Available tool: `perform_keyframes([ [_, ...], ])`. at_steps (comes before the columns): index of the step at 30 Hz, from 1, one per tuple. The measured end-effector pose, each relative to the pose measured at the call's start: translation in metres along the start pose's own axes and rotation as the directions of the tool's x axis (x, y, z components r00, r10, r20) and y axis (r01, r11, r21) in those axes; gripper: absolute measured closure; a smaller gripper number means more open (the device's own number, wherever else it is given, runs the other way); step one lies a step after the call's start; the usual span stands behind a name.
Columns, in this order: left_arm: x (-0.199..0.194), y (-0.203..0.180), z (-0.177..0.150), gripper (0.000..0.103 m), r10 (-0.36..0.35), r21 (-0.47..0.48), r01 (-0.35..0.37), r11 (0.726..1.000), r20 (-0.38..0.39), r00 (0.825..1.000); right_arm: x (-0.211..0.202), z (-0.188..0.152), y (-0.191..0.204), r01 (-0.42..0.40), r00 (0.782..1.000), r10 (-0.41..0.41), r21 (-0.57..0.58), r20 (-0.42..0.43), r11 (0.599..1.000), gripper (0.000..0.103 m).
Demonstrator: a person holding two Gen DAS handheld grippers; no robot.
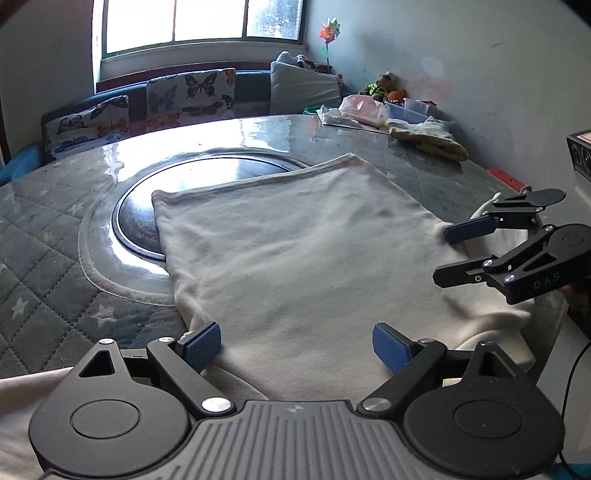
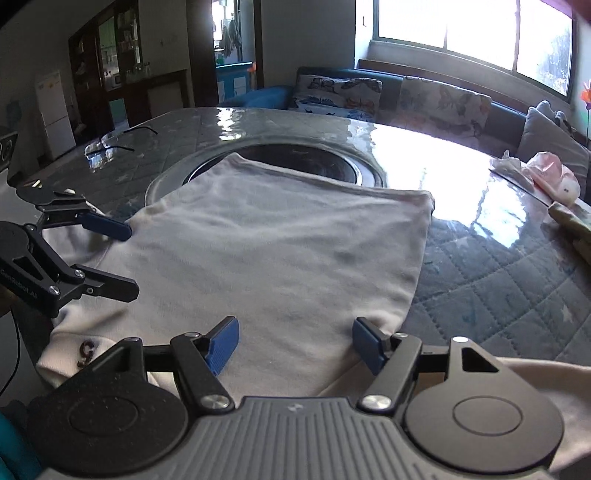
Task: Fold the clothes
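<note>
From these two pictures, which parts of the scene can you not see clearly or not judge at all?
- Near edge of the white garment: both wrist views, hidden under each gripper's own body.
- Dark mark on the garment: right wrist view, partly covered by the right gripper; unreadable.
- Left gripper height above the cloth: left wrist view, cannot tell.
- Items at the table's far corner: left wrist view, too small.

1. One white garment lies spread across one round table.
2. Two grippers hang over the cloth, the left gripper and the right gripper, each with two blue pads set wide apart.
3. Three butterfly-print cushions line the window bench.
4. One pair of glasses rests on the table.
5. One pinwheel stands in the corner.
</note>
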State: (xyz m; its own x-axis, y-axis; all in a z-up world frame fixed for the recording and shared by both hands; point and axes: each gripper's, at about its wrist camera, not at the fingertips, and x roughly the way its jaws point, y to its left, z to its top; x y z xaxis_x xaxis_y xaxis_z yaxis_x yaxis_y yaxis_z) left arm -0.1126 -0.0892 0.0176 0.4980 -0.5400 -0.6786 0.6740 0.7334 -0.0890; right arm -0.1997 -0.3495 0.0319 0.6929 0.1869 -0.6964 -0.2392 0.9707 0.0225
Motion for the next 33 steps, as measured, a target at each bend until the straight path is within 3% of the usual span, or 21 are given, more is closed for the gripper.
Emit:
perform_keyframes([
  [17, 0.011, 0.017, 0.02, 0.009, -0.012, -0.087, 0.013, 0.996, 0.019, 1.0, 0.023, 0.024, -0.001, -0.017, 1.0, 0.018, -0.016, 0.009, 1.0, 0.032],
  [27, 0.023, 0.033, 0.029, 0.009, -0.009, -0.135, 0.01, 0.991, 0.01, 1.0, 0.054, 0.042, -0.028, 0.021, 1.0, -0.021, 0.029, -0.019, 0.999, 0.031],
  [33, 0.013, 0.028, 0.03, 0.005, -0.004, -0.144, 0.007, 0.99, 0.021, 1.0, 0.04, 0.04, -0.024, 0.015, 1.0, -0.015, 0.04, 0.006, 0.999, 0.03],
])
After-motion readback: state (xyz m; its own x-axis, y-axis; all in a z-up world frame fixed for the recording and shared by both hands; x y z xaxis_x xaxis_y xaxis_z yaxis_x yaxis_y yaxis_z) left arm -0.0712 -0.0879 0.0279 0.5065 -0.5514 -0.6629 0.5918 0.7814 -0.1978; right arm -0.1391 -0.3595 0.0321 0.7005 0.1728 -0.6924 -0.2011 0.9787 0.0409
